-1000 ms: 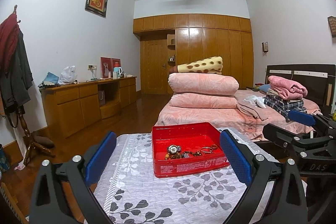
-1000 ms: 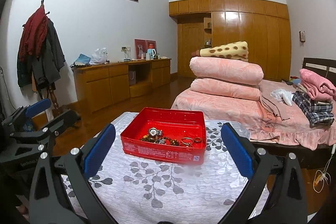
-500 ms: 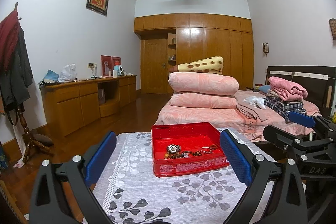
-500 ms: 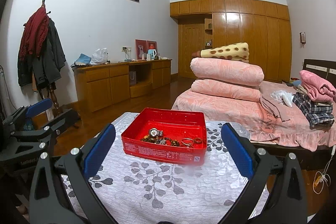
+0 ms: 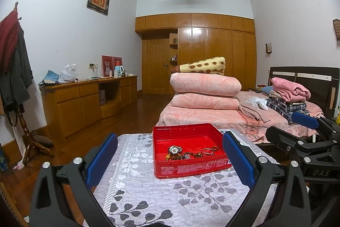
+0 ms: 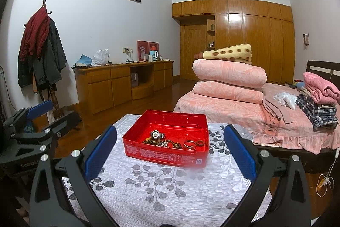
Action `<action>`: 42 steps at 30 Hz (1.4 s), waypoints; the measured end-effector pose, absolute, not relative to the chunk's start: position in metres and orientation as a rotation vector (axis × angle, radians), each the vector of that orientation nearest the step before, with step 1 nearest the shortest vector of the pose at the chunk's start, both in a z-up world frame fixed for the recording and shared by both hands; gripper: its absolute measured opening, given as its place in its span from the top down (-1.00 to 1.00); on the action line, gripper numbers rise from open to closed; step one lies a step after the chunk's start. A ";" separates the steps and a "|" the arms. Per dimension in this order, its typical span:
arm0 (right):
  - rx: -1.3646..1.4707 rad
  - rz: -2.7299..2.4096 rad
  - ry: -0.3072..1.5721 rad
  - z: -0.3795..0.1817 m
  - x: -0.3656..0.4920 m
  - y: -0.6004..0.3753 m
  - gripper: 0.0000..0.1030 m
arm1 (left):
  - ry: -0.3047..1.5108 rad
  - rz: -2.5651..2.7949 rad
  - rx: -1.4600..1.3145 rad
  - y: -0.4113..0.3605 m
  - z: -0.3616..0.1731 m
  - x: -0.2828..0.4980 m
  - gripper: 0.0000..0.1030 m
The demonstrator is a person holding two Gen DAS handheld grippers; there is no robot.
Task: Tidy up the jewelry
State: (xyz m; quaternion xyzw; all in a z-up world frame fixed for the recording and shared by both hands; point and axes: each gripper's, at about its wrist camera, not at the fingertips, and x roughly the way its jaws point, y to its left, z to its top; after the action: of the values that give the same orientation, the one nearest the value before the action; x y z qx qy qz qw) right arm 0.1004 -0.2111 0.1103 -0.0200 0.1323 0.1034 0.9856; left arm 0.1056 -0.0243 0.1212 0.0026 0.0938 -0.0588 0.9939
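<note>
A red tin box [image 5: 192, 169] [image 6: 163, 154] stands on a small table covered with a grey leaf-patterned cloth [image 5: 148, 195] [image 6: 161, 188]. Inside lie a wristwatch [image 5: 175, 149] [image 6: 156, 134], a brown bead bracelet [image 5: 182, 156] [image 6: 161, 143], a metal ring [image 5: 207, 150] [image 6: 189, 144] and a small brown ring [image 6: 200, 143]. My left gripper [image 5: 170, 160] is open, held back from the box's near side. My right gripper [image 6: 170, 151] is open too, facing the box from the other corner. Each gripper also shows at the edge of the other's view.
A bed [image 5: 212, 118] with folded pink quilts and stacked clothes lies right behind the table. A wooden sideboard [image 5: 85, 99] lines the left wall, and a coat stand [image 6: 42, 56] is near the left corner. Wooden floor lies between them.
Both views have shifted very slightly; the left gripper has edged a little forward. The box and jewelry have not moved, and both grippers stay open.
</note>
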 end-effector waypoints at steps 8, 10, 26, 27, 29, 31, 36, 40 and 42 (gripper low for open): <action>-0.040 0.207 0.265 0.111 0.101 -0.211 -0.89 | 0.195 -0.116 -0.003 -0.023 0.119 0.107 -0.88; -0.041 0.207 0.265 0.110 0.100 -0.211 -0.89 | 0.194 -0.118 -0.006 -0.023 0.119 0.107 -0.88; -0.043 0.207 0.265 0.110 0.100 -0.211 -0.89 | 0.196 -0.117 -0.004 -0.023 0.119 0.108 -0.88; -0.043 0.207 0.264 0.110 0.100 -0.210 -0.89 | 0.196 -0.117 -0.004 -0.023 0.119 0.108 -0.88; -0.042 0.208 0.264 0.110 0.100 -0.210 -0.89 | 0.198 -0.119 -0.004 -0.022 0.119 0.108 -0.88; -0.042 0.207 0.265 0.110 0.100 -0.210 -0.89 | 0.198 -0.120 -0.005 -0.023 0.118 0.108 -0.88; -0.042 0.207 0.265 0.110 0.100 -0.211 -0.89 | 0.198 -0.119 -0.005 -0.023 0.118 0.108 -0.88; -0.043 0.206 0.265 0.110 0.101 -0.211 -0.89 | 0.200 -0.119 -0.006 -0.023 0.118 0.108 -0.88; -0.042 0.207 0.264 0.110 0.100 -0.211 -0.89 | 0.200 -0.118 -0.003 -0.023 0.118 0.108 -0.88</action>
State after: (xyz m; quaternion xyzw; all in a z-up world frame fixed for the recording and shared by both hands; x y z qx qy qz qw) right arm 0.0999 -0.2105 0.1100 -0.0210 0.1315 0.1028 0.9858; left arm 0.1078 -0.0230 0.1180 -0.0015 0.0996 -0.0589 0.9933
